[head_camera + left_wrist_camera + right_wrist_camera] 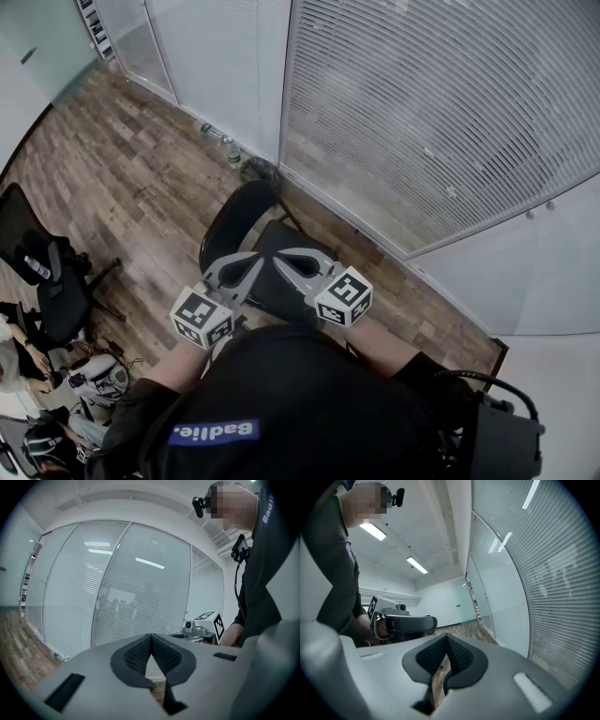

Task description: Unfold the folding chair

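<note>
In the head view a black folding chair [246, 217] stands on the wood floor right in front of me, with its rounded back toward the glass wall and its dark seat [292, 246] partly hidden under my grippers. My left gripper [257, 262] and right gripper [279, 259] hover side by side above the seat, tips nearly meeting, and I cannot tell whether they touch the chair. Both are shut with nothing between the pads. The left gripper view shows shut jaws [151, 638] and the right gripper's marker cube [212, 623]. The right gripper view shows shut jaws [447, 638] and the left gripper [401, 621] beside it.
A glass partition with white blinds [422, 112] runs behind the chair. Bottles [221, 142] lie at its foot. A black office chair [47, 277] stands at the left, with people sitting at the lower left [66, 412]. A white wall [525, 281] closes the right side.
</note>
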